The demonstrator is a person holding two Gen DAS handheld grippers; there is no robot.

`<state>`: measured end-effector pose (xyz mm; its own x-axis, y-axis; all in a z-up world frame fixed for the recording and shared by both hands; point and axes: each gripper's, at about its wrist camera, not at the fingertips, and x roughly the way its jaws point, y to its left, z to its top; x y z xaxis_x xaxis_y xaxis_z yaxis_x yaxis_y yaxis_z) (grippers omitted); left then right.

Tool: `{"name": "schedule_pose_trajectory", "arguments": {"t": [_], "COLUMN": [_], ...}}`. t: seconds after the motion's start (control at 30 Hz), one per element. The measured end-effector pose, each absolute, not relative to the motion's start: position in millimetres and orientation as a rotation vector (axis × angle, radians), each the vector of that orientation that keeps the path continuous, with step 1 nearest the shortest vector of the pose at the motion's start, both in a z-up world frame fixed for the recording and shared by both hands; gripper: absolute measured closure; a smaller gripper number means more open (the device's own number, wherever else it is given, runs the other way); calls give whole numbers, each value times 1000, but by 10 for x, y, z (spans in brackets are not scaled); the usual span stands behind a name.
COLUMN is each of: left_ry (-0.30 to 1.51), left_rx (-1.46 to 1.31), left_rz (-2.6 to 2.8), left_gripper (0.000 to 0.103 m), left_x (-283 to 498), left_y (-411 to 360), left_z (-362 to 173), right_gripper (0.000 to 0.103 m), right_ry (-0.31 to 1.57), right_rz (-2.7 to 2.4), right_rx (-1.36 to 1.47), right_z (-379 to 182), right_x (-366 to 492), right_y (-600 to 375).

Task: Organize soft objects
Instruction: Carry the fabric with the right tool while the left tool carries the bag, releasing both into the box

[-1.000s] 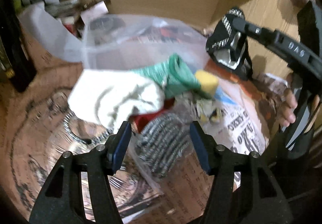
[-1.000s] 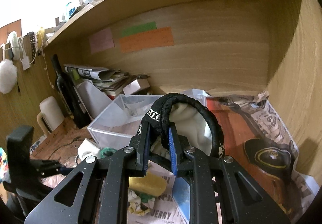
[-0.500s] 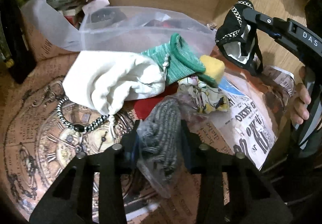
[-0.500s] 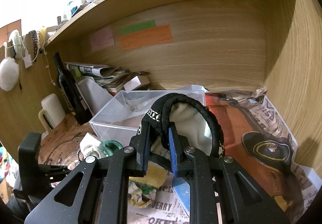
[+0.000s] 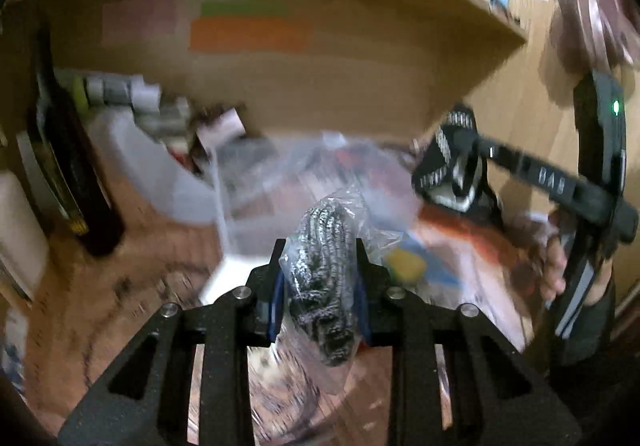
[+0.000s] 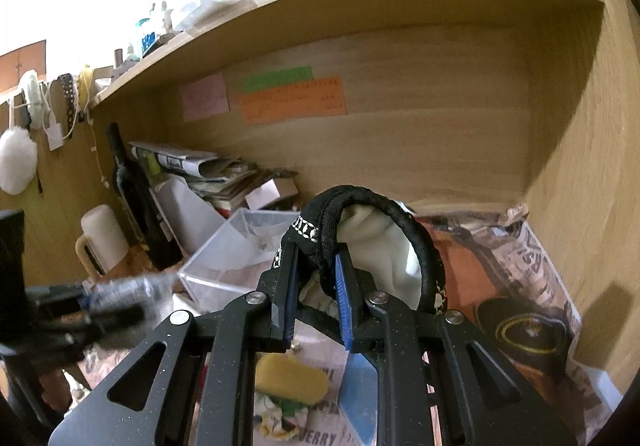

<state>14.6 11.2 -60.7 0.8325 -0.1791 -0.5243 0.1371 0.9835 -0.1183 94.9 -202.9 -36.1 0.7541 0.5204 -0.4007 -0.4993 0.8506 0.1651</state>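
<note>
My left gripper (image 5: 318, 278) is shut on a grey knitted item in a clear plastic bag (image 5: 322, 270) and holds it in the air, in front of the clear plastic bin (image 5: 280, 185). My right gripper (image 6: 314, 286) is shut on a black pouch with a white lining (image 6: 360, 242), held up right of the bin (image 6: 236, 246). That pouch and the right gripper also show in the left wrist view (image 5: 452, 169). A yellow sponge (image 6: 290, 384) lies on newspaper below the right gripper.
A dark bottle (image 6: 132, 197), a white mug (image 6: 102, 238) and stacked papers (image 6: 200, 169) stand at the back left under a wooden shelf. Newspaper (image 6: 520, 286) covers the desk on the right. The left gripper shows blurred at the left (image 6: 80, 310).
My left gripper closed on the bagged grey knit and lifted it off the desk, tilting up toward the bin. My right gripper kept holding the black pouch, nearly still.
</note>
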Motion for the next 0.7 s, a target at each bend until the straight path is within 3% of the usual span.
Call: {"name": "schedule_pose_trajectory", "arguments": {"t": [0.4,0.7], "left_ry": [506,711], "left_rx": [-50,-74], "left_rz": [-95,-121], "left_gripper": [74,74], "left_x": [895,1756], "left_y": [250,360], "left_z": [-295,-663], "right_gripper": [87,87], "right_ry": [477,607], "right_rz": [575,595], "right_rx": [-16,-47], "right_z": [-331,-593], "right_x": [1395,1814], "right_y": [-1700,-1496]}}
